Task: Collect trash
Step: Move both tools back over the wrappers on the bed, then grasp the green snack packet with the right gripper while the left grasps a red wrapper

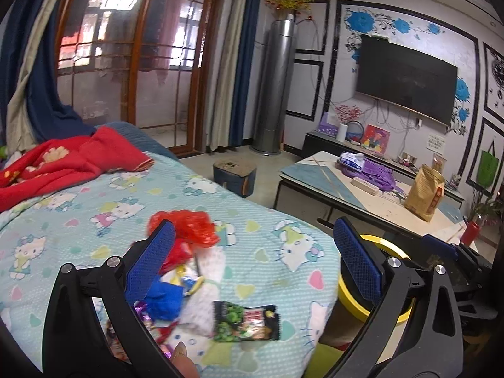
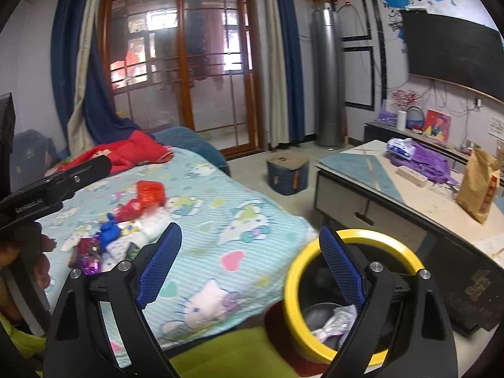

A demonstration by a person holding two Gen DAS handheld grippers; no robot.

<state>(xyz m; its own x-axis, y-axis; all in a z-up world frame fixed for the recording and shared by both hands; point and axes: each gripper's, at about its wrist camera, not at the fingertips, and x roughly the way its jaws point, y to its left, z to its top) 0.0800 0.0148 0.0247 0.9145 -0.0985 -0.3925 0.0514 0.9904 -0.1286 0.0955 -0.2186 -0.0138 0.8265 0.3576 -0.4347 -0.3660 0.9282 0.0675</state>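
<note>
Gaping empty, two claws, left claw and right claw, flank one yellow bin beside one wrapper pile.

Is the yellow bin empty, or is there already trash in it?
Not empty: the bin holds a crumpled pale wrapper at its bottom, seen from the right wrist.

Wood-framed glazed doors on far wall, daylit, flanked by blue and beige curtains. Silver tower unit in far corner. Dark television wall-mounted right, above low cabinet. Coffee table on pale floor.
</note>
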